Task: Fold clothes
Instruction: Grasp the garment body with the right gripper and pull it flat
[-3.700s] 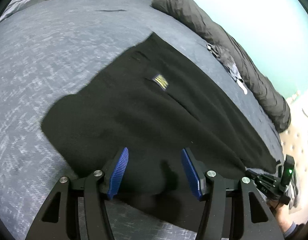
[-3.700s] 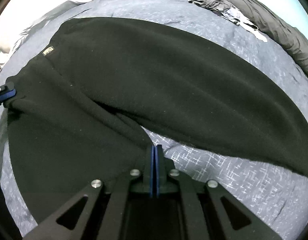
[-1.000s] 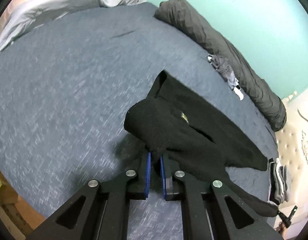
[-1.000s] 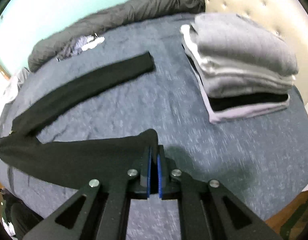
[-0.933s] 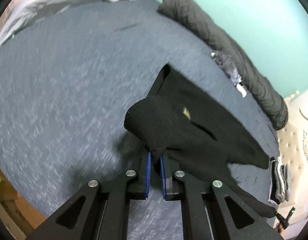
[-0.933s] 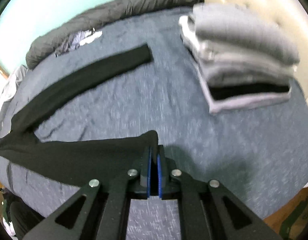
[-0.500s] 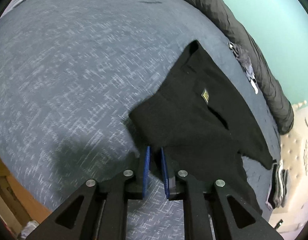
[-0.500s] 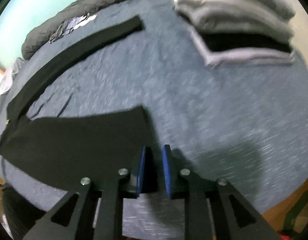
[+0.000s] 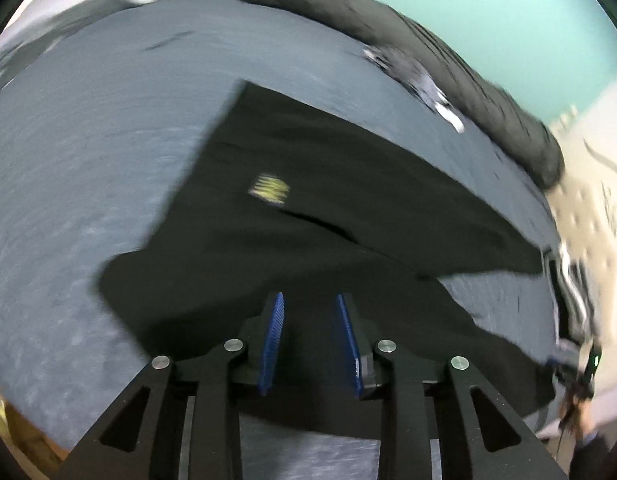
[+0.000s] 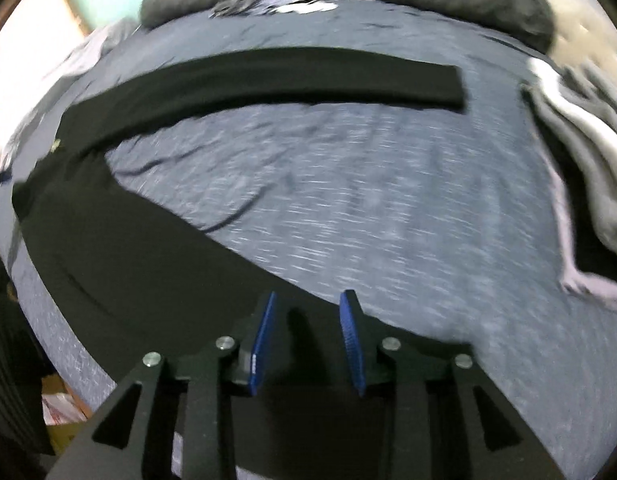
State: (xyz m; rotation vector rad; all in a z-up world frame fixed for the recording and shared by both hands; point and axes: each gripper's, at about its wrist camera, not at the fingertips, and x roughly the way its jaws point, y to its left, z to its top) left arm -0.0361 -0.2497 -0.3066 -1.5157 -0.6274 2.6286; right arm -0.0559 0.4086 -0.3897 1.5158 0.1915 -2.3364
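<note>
Change at left gripper (image 9: pixel 310 312): a second ago its blue fingers (image 9: pixel 273 336) pinched a bunched fold of the black trousers (image 9: pixel 348 184) held above the bed; now the jaws are opening, released, and the cloth lies flat beneath them.
Change at right gripper (image 10: pixel 306 312): it was clamped on a trouser-leg end; now the jaws are opening with a clear gap, pressing nothing, the dark cloth lying under and behind them.
Trousers, place: spread flat on the bed (image 10: pixel 388 200), waist end under the left gripper, one leg (image 10: pixel 308 76) stretched long toward the headboard side, the other running under the right gripper.
Trousers, material: matte, fleecy black cloth with a small yellow label (image 9: pixel 270 189) and a pocket slit beside it.
Bed cover: blue-grey heathered weave, a few shallow creases.
Folded stack (image 10: pixel 580 184): grey, white and black garments, soft rounded edges, at the bed's right.
Dark roll (image 9: pixel 408 48): crumpled charcoal bedding along the far edge by the teal wall.
</note>
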